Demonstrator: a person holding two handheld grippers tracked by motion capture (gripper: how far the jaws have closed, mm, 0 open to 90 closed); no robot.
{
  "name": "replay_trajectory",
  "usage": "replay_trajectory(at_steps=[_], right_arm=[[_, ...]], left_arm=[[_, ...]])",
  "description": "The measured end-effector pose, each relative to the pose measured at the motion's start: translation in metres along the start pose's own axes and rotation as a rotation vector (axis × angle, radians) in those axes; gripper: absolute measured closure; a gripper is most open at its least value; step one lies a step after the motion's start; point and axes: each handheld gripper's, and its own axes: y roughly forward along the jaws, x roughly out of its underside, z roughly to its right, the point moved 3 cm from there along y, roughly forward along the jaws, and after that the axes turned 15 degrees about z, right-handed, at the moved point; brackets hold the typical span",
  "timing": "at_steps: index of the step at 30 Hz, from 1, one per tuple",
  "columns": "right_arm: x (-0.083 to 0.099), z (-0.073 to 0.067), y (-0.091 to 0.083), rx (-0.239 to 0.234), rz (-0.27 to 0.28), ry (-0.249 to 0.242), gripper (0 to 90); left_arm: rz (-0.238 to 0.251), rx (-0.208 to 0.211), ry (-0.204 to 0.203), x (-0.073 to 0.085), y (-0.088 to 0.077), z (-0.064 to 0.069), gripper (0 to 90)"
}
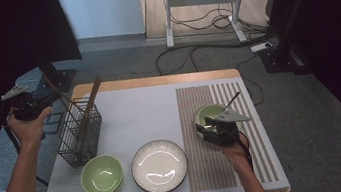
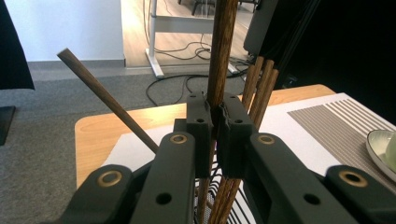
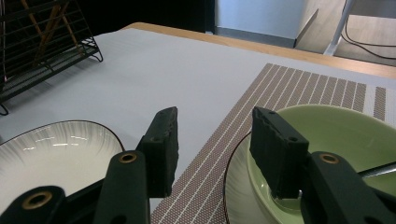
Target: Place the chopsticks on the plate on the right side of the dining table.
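Note:
My left gripper point(image 1: 52, 96) point(image 2: 215, 122) is held at the table's left edge, beside the black wire basket point(image 1: 80, 134). It is shut on a dark wooden stick point(image 2: 222, 51) that stands upright and runs down into the basket. More wooden sticks point(image 2: 259, 88) stand close behind it, and another point(image 2: 105, 98) leans away. My right gripper point(image 1: 209, 124) point(image 3: 215, 140) is open at a green bowl point(image 1: 210, 112) point(image 3: 336, 135) on the striped mat. One jaw hangs inside the bowl, the other outside over the mat. A metal utensil handle point(image 3: 379, 170) lies in that bowl.
A second green bowl point(image 1: 101, 175) sits front left and a white ribbed plate point(image 1: 159, 166) point(image 3: 51, 154) front centre on the grey table cover point(image 1: 135, 111). The striped mat point(image 1: 203, 167) lies on the right. Cables and a desk frame lie on the floor beyond.

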Motion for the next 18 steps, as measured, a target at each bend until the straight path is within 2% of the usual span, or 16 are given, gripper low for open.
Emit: replay_trajectory(at_steps=[18], right_arm=[[0.001, 0.001, 0.0, 0.0, -0.002, 0.004, 51.7]], left_arm=[[0.033, 0.032, -0.012, -0.014, -0.009, 0.007, 84.4]])
